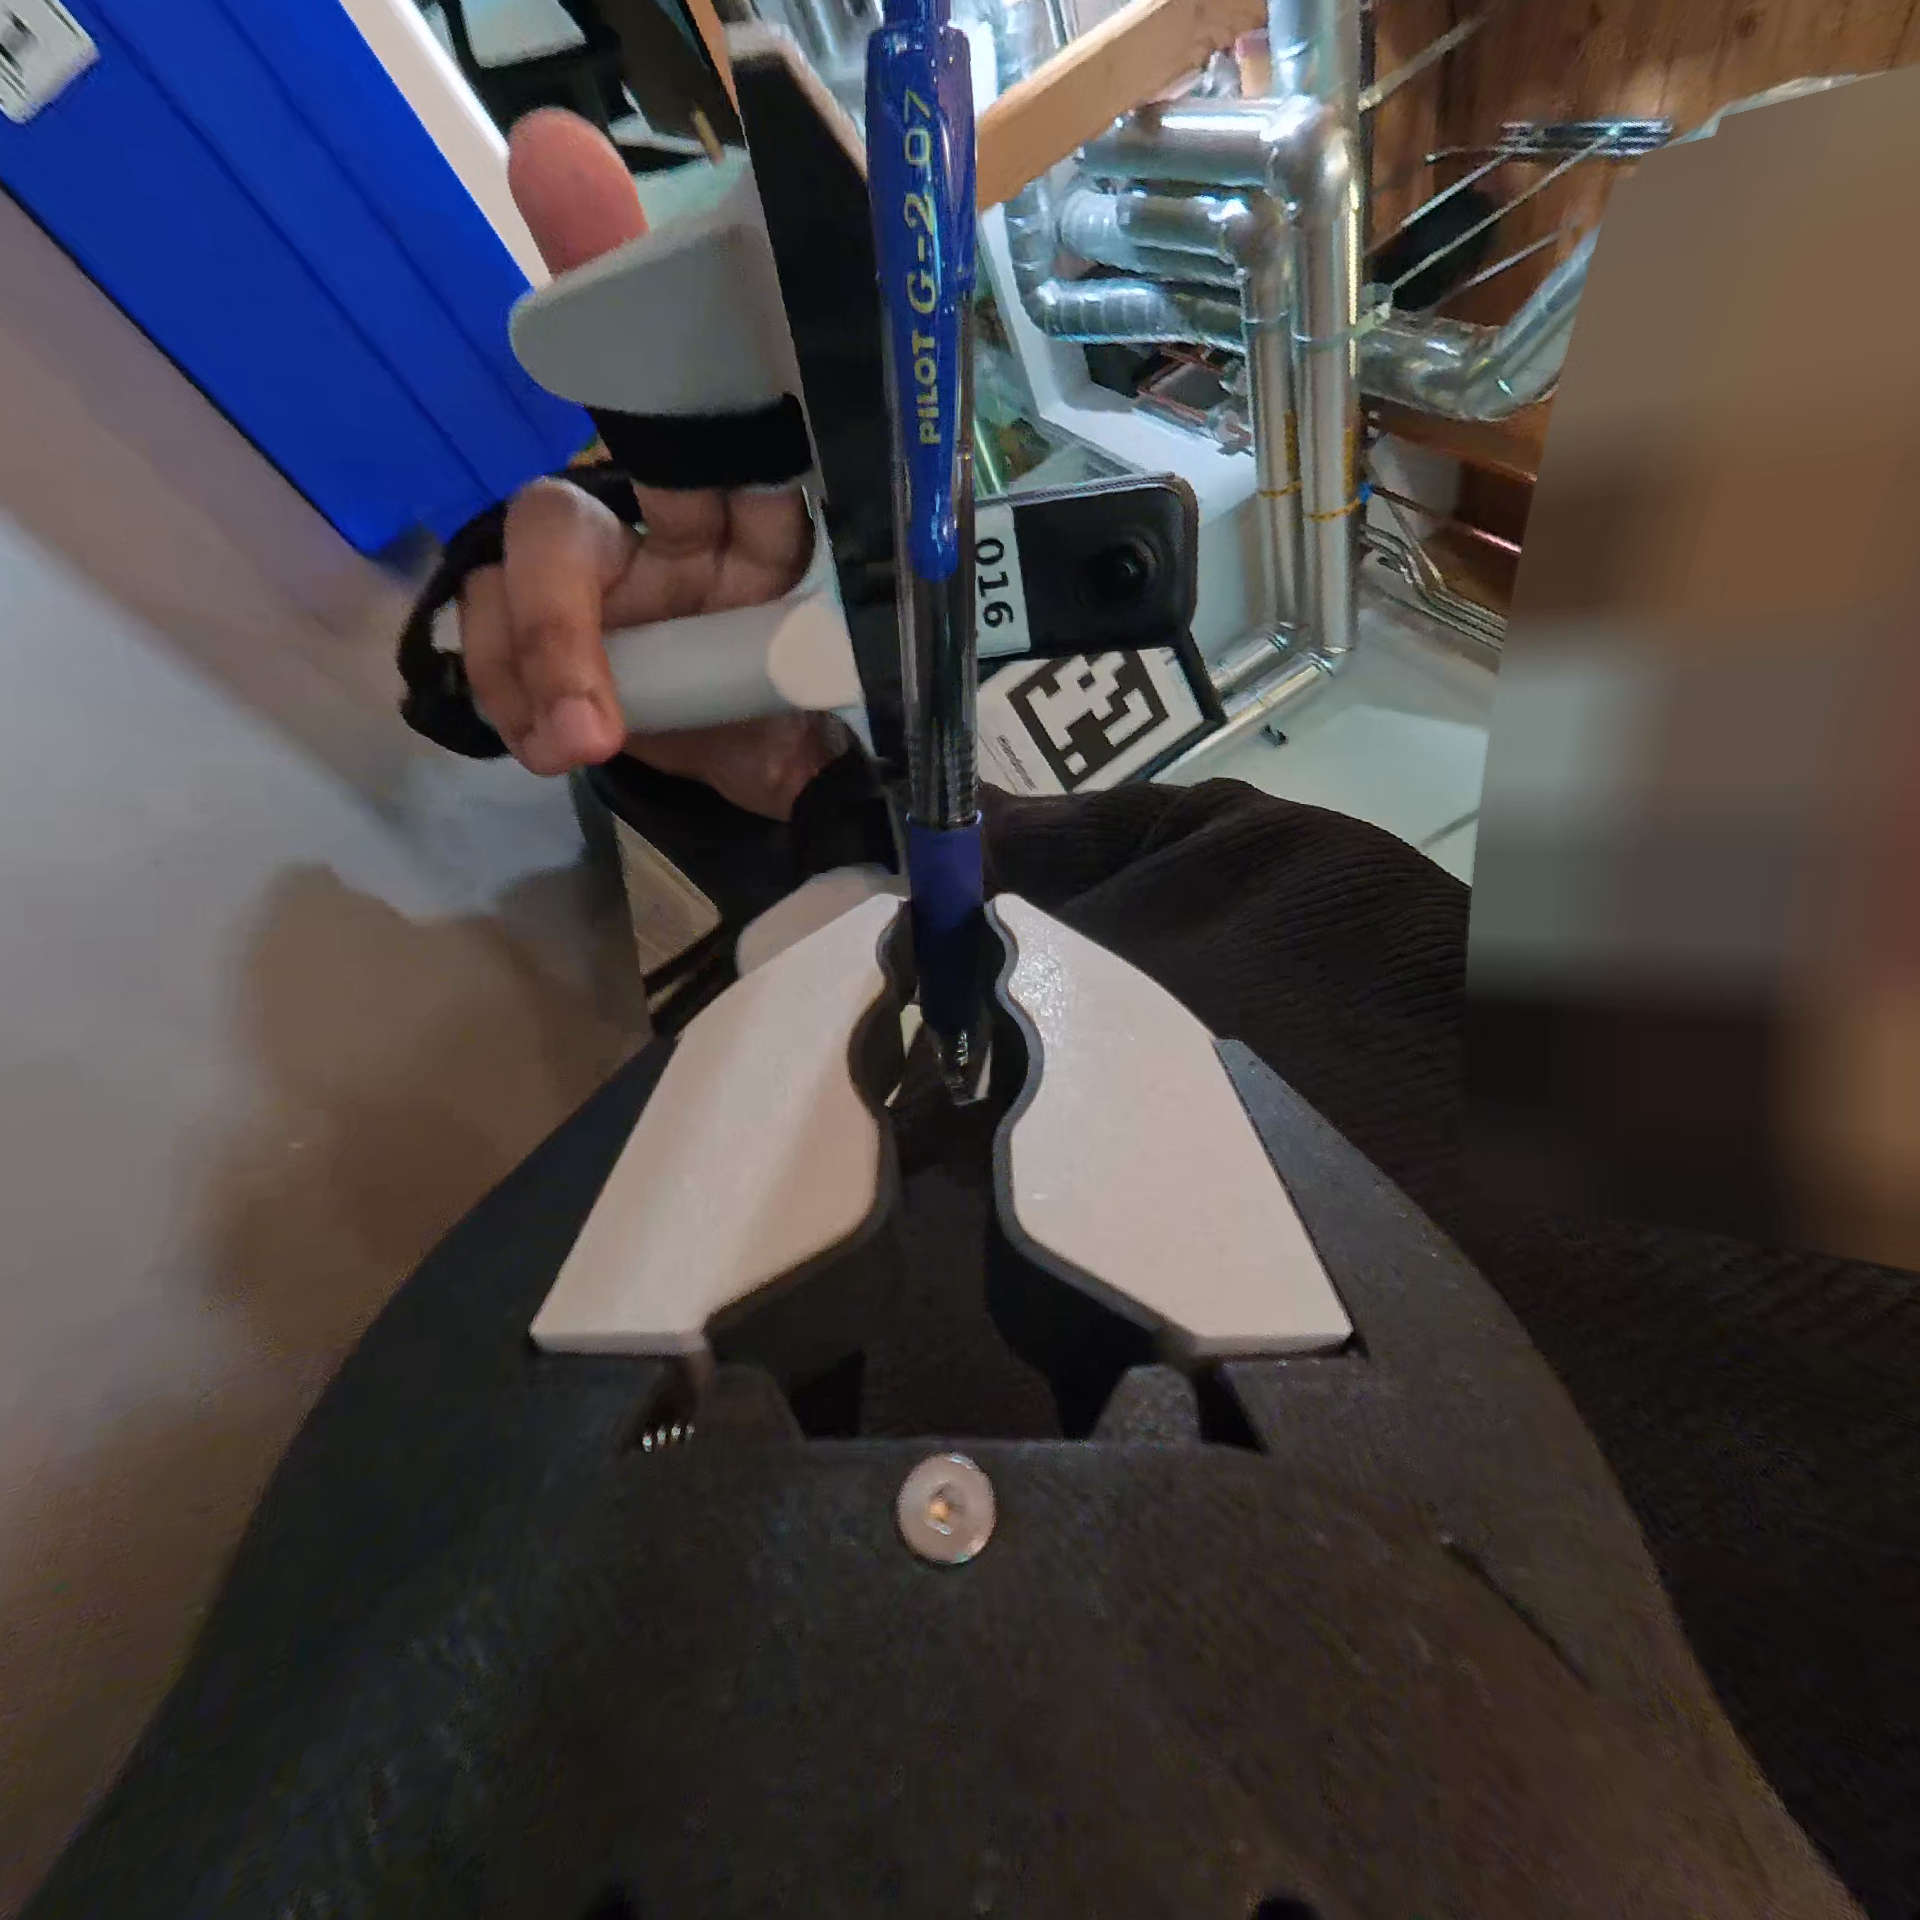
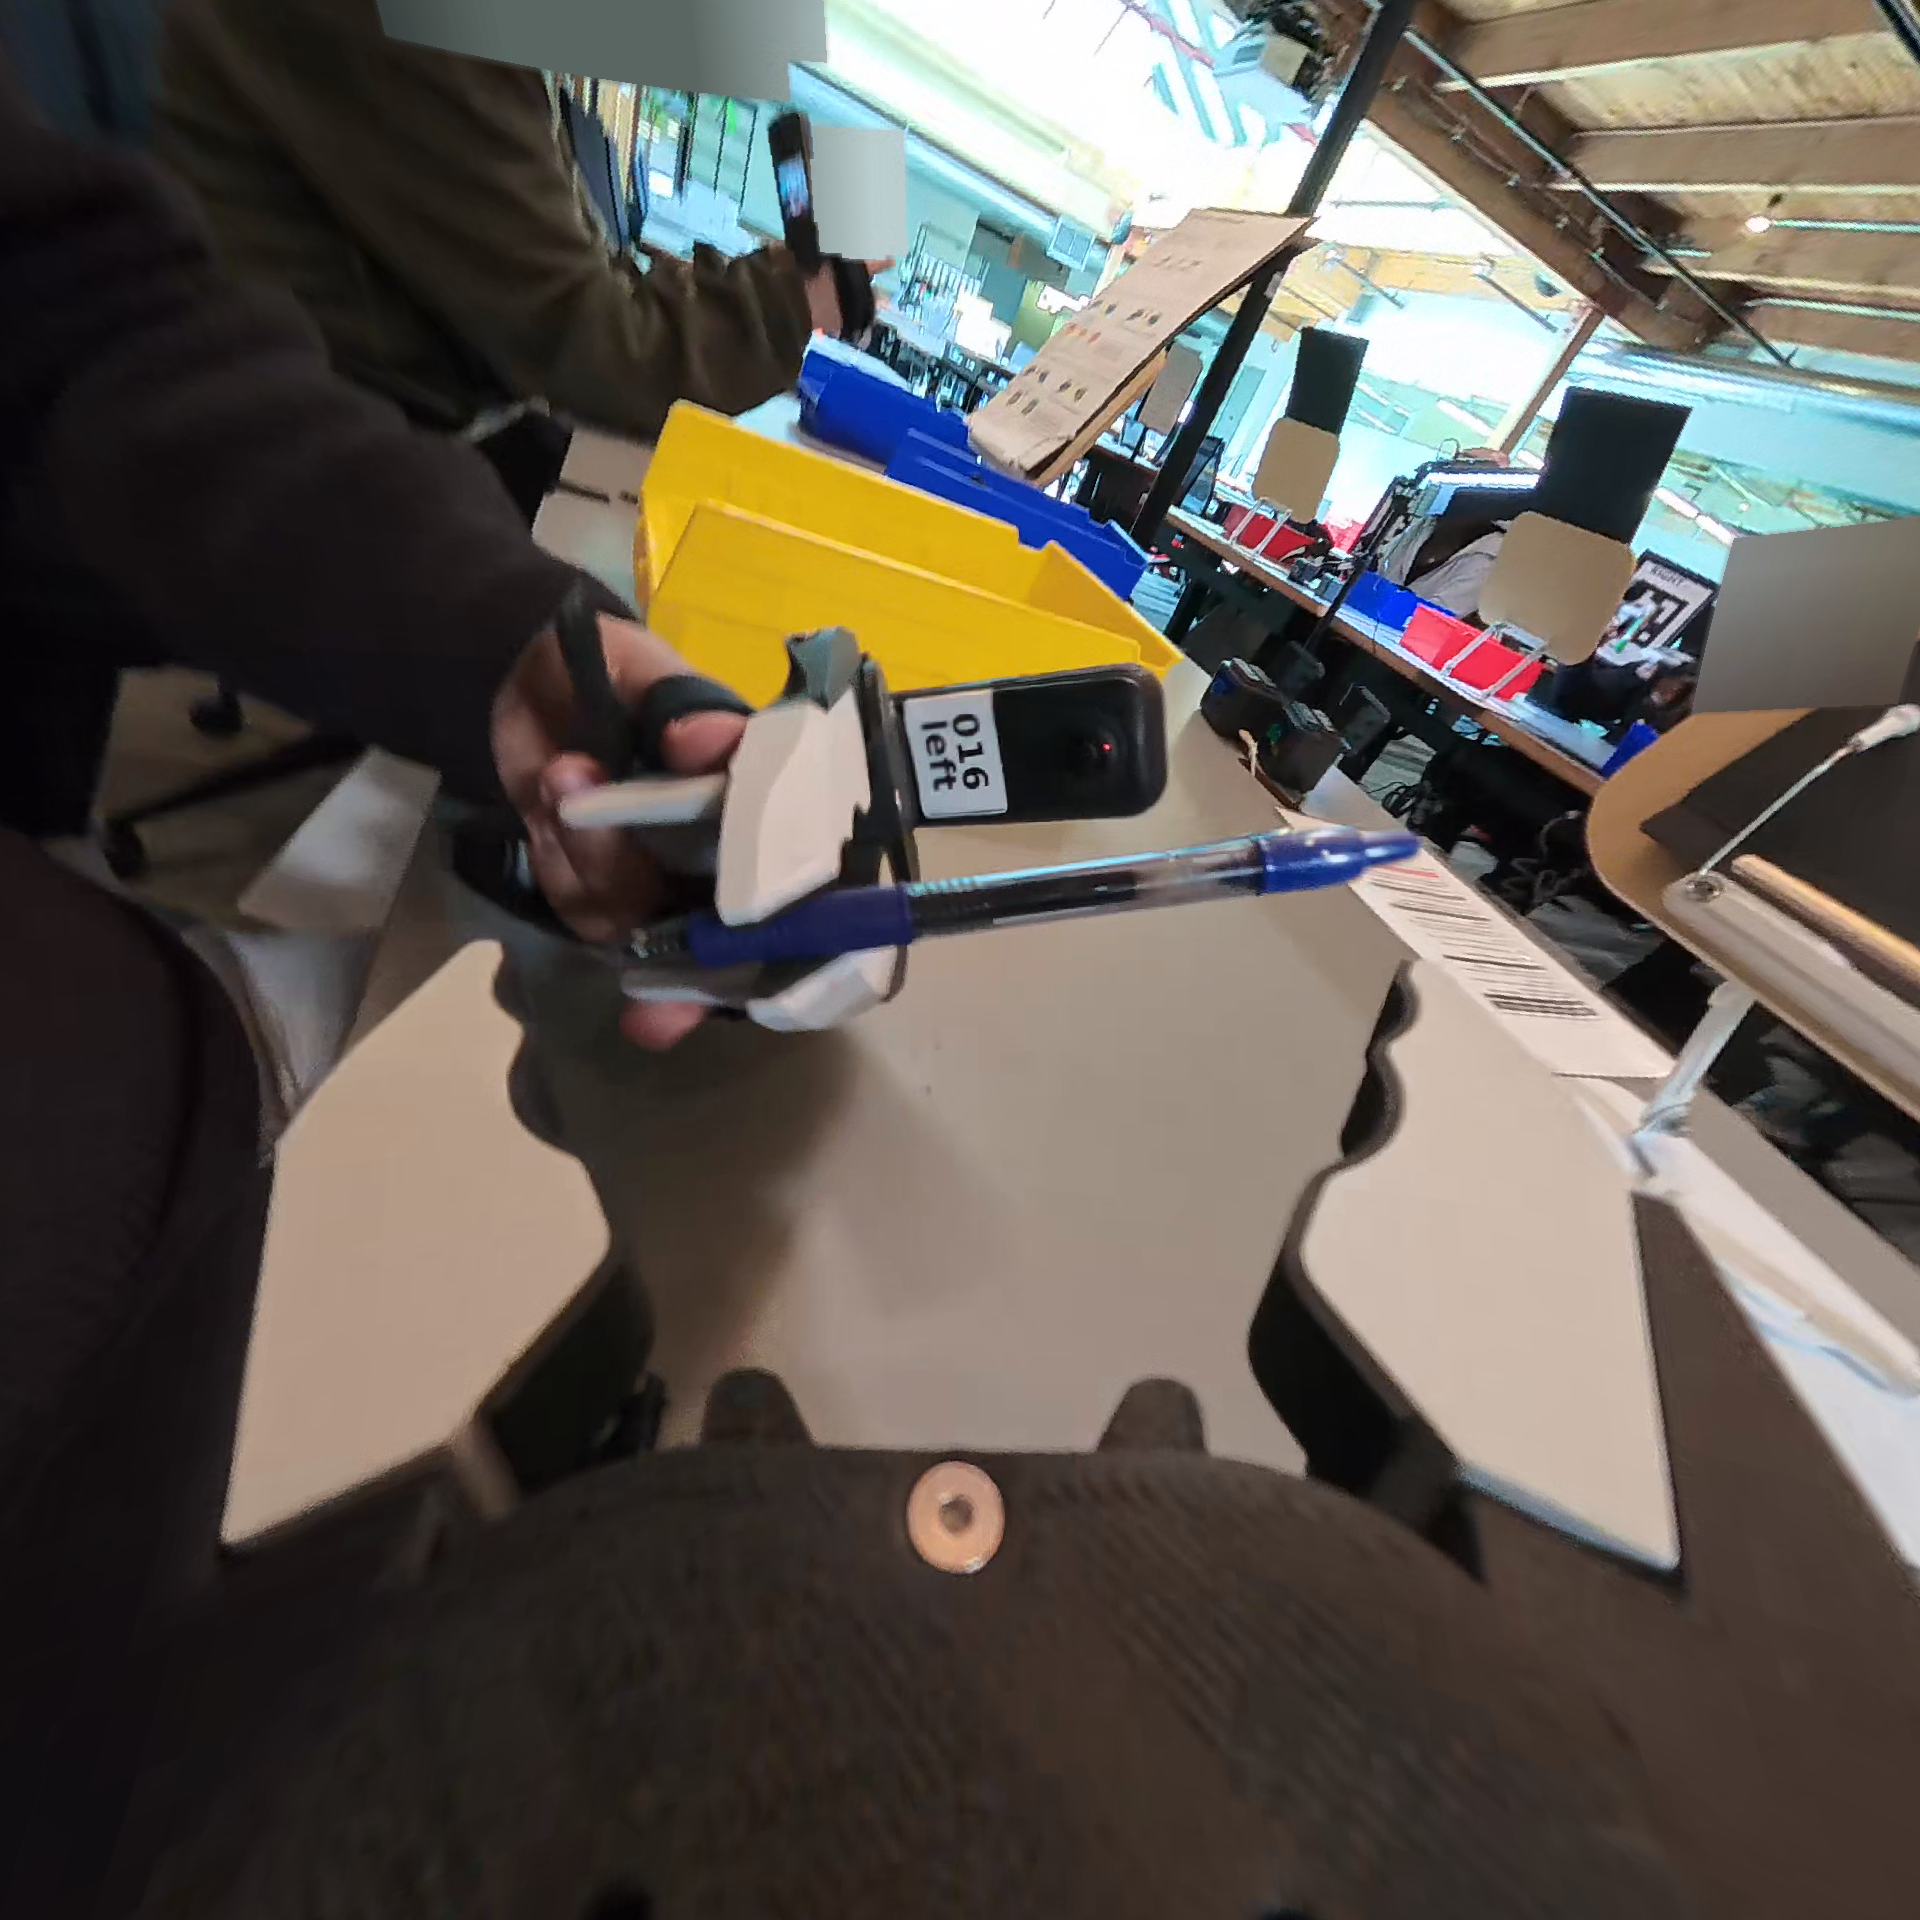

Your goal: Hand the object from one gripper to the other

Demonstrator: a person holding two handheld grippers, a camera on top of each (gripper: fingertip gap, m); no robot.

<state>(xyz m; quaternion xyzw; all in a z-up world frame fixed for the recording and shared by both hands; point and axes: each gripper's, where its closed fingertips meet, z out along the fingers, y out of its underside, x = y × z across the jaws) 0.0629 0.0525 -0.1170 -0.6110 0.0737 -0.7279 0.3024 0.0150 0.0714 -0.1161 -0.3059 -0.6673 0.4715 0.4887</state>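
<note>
Left gripper [image 1: 943,935] jaws clamped on blue pen [image 1: 928,436] grip end; right gripper [image 2: 956,1039] jaws wide apart, empty, near pen.

We find ourselves in a large shared workshop or lab hall. Long counters [image 2: 1496,717] run in rows, loaded with yellow bins [image 2: 831,561], blue bins [image 2: 997,488] and red bins [image 2: 1475,649] (the stackable parts kind). Exposed timber beams [image 2: 1704,156] span the ceiling, and bare silver ducting [image 1: 1299,312] climbs a wall. A cardboard sheet [image 2: 1132,332] leans nearby, and other people work at the counters.
</note>
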